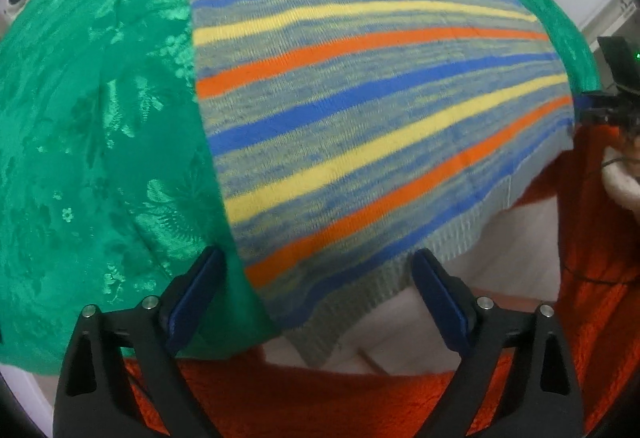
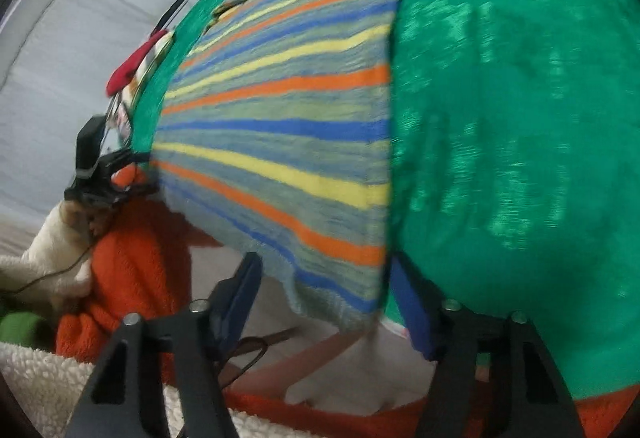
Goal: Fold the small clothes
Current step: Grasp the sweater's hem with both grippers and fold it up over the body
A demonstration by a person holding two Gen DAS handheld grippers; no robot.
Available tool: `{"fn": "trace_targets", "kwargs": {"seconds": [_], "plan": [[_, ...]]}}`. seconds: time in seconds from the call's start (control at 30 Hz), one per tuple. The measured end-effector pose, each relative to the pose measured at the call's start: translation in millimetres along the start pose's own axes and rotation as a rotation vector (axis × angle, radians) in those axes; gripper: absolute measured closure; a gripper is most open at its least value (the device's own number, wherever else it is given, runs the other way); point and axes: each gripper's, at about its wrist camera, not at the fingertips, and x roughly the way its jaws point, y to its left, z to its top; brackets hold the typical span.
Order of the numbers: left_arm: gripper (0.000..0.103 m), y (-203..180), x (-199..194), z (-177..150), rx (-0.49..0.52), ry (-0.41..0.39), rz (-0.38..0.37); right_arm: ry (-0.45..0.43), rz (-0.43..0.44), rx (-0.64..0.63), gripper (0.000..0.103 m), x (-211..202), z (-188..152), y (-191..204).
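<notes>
1. Where the green patterned cloth (image 1: 100,142) covers the surface, the striped knit garment (image 1: 360,98) lies flat, its ribbed hem (image 1: 360,298) hanging over the near edge.
2. The left hand-held gripper (image 1: 318,290) is spread wide, its fingers on either side of the hem's near corner, gripping nothing.
3. The right hand-held gripper (image 2: 326,292) is likewise released beneath the opposite corner.
4. Orange fleece (image 2: 132,258) bunches just below the edge.

A home is shown: a table is covered by a green flowered cloth (image 1: 100,126), a striped knitted sweater (image 1: 360,98) is laid on it, and white wall tiles (image 2: 60,78) are seen behind.
</notes>
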Motion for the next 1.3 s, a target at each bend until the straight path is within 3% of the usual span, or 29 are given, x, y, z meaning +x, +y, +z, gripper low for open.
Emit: {"fn": "trace_targets", "kwargs": {"seconds": [0.1,0.13,0.17,0.23,0.27,0.33,0.5,0.6,0.77,0.97,1.1,1.2,1.27,1.3], "plan": [[0.018,-2.0,3.2,0.8,0.008,0.022,0.016,0.019,0.018,-0.008,0.045,10.2,4.1,4.8],[0.026,-1.8,3.3,1.6,0.008,0.03,0.031,0.034,0.025,-0.001,0.057,15.1,4.7,4.4],[0.03,-1.8,2.6,2.5,0.008,0.035,0.036,0.051,0.032,0.005,0.079,18.7,4.9,4.2],[0.055,5.7,-3.3,0.9,-0.009,0.052,0.013,0.063,0.04,0.005,0.094,18.4,3.1,5.0],[0.063,9.1,-4.8,-1.1,-0.025,0.066,-0.005,0.059,0.042,0.004,0.094,15.7,2.4,6.7],[0.094,15.5,-4.5,-5.2,-0.049,0.093,-0.044,0.042,0.055,0.008,0.094,6.0,1.6,10.8],[0.098,22.9,-13.5,-10.4,-0.125,0.055,-0.143,-0.006,0.098,0.024,0.094,-16.7,-1.0,13.5],[0.098,36.8,-38.2,-6.2,-0.195,-0.049,-0.233,-0.055,0.129,0.047,0.094,-28.1,3.9,12.1],[0.098,68.2,-84.0,28.8,-0.303,-0.299,-0.347,-0.176,0.161,0.079,0.094,-48.0,33.9,7.4],[0.098,129.6,-90.4,121.5,-0.401,-0.44,-0.307,-0.338,0.126,0.093,0.094,-65.3,115.0,-12.6],[0.098,166.4,-70.8,203.4,-0.475,-0.491,-0.252,-0.423,0.1,0.132,0.094,-63.5,198.2,-38.4],[0.097,182.2,-49.0,245.4,-0.505,-0.522,-0.215,-0.484,0.065,0.182,0.094,-54.2,265.9,-64.0],[0.08,196.0,-24.2,273.5,-0.569,-0.507,-0.184,-0.518,0.074,0.225,0.09,-45.9,296.8,-82.8],[0.061,202.4,-13.8,282.9,-0.595,-0.479,-0.17,-0.546,0.086,0.27,0.088,-39.9,308.5,-93.6]]}}
